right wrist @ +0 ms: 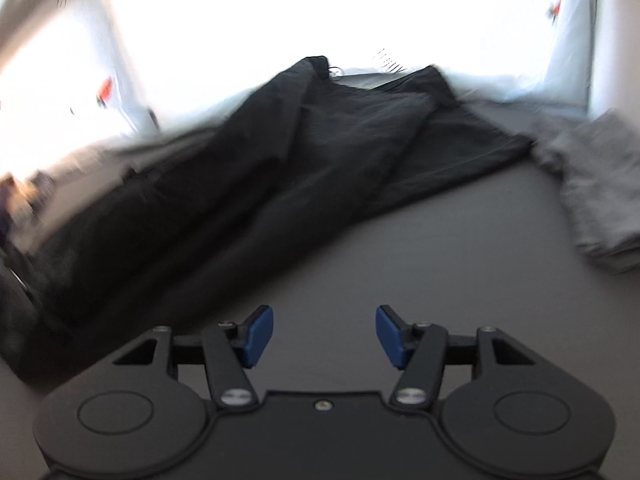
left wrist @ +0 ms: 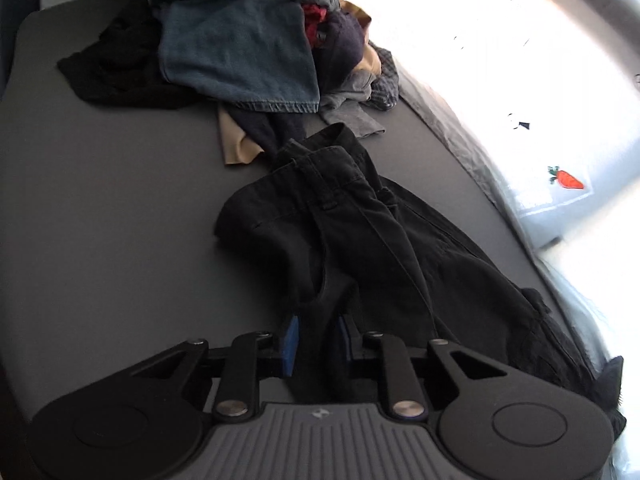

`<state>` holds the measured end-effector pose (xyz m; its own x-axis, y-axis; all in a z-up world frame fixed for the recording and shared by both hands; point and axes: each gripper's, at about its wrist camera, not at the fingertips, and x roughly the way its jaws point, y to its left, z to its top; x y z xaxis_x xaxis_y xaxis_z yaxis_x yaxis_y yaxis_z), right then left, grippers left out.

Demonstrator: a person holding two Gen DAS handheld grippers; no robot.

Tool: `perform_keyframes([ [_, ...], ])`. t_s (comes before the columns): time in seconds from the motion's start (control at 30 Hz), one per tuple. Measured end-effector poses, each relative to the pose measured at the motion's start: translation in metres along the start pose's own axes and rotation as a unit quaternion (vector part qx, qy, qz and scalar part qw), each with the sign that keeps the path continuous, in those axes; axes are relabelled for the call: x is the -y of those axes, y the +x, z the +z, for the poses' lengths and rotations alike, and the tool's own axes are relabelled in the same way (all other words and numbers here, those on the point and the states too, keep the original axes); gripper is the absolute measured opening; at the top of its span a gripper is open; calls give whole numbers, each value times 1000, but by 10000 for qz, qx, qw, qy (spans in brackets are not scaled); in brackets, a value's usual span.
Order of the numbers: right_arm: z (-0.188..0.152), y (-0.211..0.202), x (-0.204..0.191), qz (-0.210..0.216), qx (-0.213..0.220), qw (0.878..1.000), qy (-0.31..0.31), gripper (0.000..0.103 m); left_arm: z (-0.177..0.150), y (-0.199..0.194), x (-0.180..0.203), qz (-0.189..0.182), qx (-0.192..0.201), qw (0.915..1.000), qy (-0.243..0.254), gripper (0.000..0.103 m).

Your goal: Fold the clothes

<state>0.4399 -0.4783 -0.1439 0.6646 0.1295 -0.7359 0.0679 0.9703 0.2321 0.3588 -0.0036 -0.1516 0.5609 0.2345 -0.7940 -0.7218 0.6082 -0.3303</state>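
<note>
1. We see the black trousers [left wrist: 360,232] lying crumpled across the grey table [left wrist: 100,200], waistband toward 12 o'clock in the left wrist view and the rest trailing down to 5 o'clock, near the table's edge
2. In the right wrist view the same trousers spread from 9 o'clock up to about 1 o'clock, the legs lying flat and creased; that picture is blurred, so we cannot make out fine detail
3. Our left gripper [left wrist: 320,340] has its blue-padded fingers [left wrist: 291,340] pinched together on a fold of the trousers, the dark cloth rising from between them
4. Our right gripper [right wrist: 324,336] hovers over bare table with its fingers [right wrist: 260,334] spread wide apart and nothing between them; the trousers lie just beyond, toward 11 o'clock
5. At 12 o'clock in the left wrist view sits a heap of unfolded clothes [left wrist: 288,32]: a blue denim piece [left wrist: 240,56] on top, a black garment [left wrist: 116,64] at 10 o'clock of it, tan, red and plaid cloth showing at its 3 o'clock side
6. At 3 o'clock in the right wrist view a folded grey garment [right wrist: 600,192] rests on the table, just beside the trouser hem
7. Beyond the table, a pale fabric with small carrot motifs [left wrist: 566,178] shows at 3 o'clock, washed out by bright light
</note>
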Motion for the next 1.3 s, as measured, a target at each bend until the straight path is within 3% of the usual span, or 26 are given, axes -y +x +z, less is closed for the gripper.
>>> perform_keyframes([
  [0.1, 7, 17, 1, 455, 4, 9975, 548, 52, -11, -18, -5, -29, 30, 9998, 173, 28],
  [0.2, 11, 24, -7, 665, -63, 9920, 1067, 52, -7, -9, -20, -113, -265, 9994, -189, 32],
  [0.27, 10, 22, -22, 862, -58, 9892, 1183, 52, 1, 4, -29, -196, -306, 9991, -235, 46],
  [0.37, 9, 18, -52, 1143, 14, 9858, 1227, 52, 16, 34, -42, 27, -400, 9992, -38, 48],
  [0.43, 8, 16, -76, 1268, 163, 9830, 1316, 53, 32, 59, -54, -244, -596, 9979, -16, 49],
  [0.53, 7, 18, -120, 1099, 297, 9819, 1515, 57, 59, 95, -70, -546, -1055, 9929, -99, 53],
  [0.63, 6, 31, -159, 749, 219, 9838, 1614, 61, 76, 112, -76, -1013, -1260, 9869, 9, 71],
  [0.67, 5, 35, -170, 618, 173, 9851, 1594, 61, 79, 117, -76, -1056, -1310, 9857, 111, 76],
  [0.73, 5, 42, -187, 508, 62, 9854, 1625, 60, 83, 124, -76, -1062, -1442, 9836, 210, 77],
  [0.8, 4, 46, -198, 406, -59, 9869, 1558, 55, 86, 130, -79, -1204, -1607, 9796, 79, 77],
  [0.83, 4, 46, -203, 266, -39, 9892, 1444, 47, 87, 133, -79, -1257, -1660, 9781, 21, 76],
  [0.9, 5, 46, -202, 173, -49, 9895, 1435, 34, 90, 138, -76, -1201, -1703, 9780, 33, 73],
  [0.97, 5, 45, -198, 155, -57, 9877, 1552, 24, 93, 139, -72, -1062, -1657, 9804, 91, 44],
  [1.0, 4, 42, -196, 166, -22, 9873, 1577, 20, 93, 139, -72, -1024, -1662, 9808, 37, 42],
  [1.03, 4, 38, -194, 168, 22, 9879, 1543, 17, 94, 139, -72, -985, -1666, 9811, -16, 31],
  [1.07, 4, 33, -194, 166, 65, 9887, 1486, 15, 93, 138, -73, -1028, -1678, 9804, -127, 7],
  [1.17, 5, 14, -185, 260, 240, 9892, 1425, 12, 89, 123, -72, -1094, -1495, 9824, -249, 2],
  [1.3, 8, -5, -168, 483, 370, 9868, 1503, 11, 81, 91, -63, -1104, -1037, 9883, 183, 2],
])
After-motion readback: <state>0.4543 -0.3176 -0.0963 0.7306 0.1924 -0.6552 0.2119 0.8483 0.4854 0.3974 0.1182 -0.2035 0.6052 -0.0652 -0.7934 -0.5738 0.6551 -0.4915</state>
